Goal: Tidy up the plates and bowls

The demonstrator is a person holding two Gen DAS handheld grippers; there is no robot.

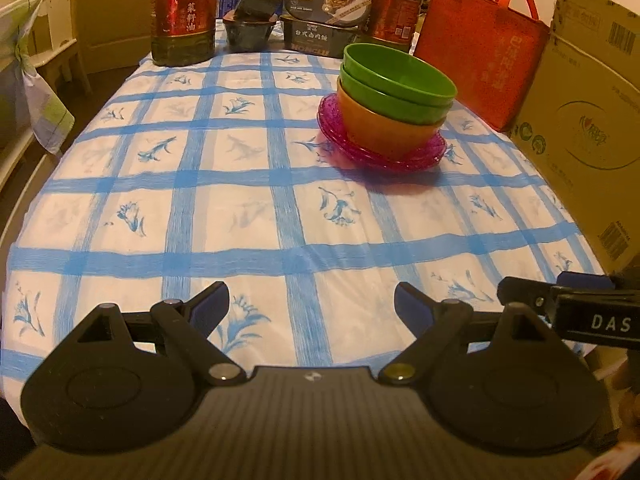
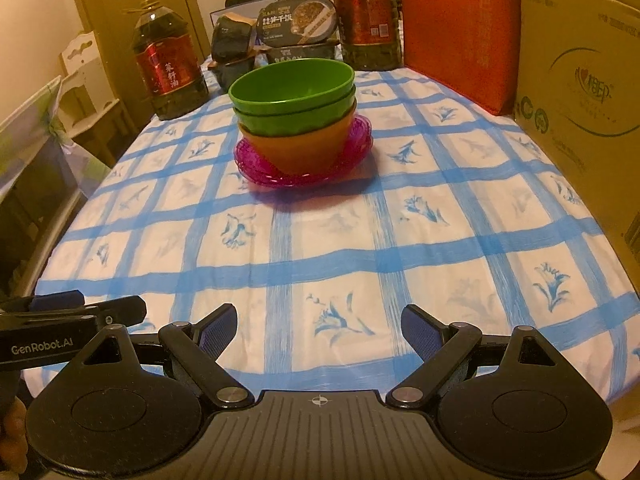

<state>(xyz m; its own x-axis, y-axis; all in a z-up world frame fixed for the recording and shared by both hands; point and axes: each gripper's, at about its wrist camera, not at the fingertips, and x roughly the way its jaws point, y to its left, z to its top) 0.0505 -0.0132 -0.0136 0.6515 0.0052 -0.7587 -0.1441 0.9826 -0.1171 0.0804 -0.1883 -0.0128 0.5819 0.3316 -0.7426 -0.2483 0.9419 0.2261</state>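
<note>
Right wrist view: stacked bowls on pink plates sit well ahead of the wide, empty right claw.

Both wrist views are lit by warm, yellowish indoor light, moderately bright on the tablecloth and dimmer toward the room's left side. The stacked bowls cast a soft shadow forward onto the cloth. Small highlights glint on the oil bottles. Focus is fairly sharp at centre; fisheye bending curves the cardboard box, and corners darken to black
</note>
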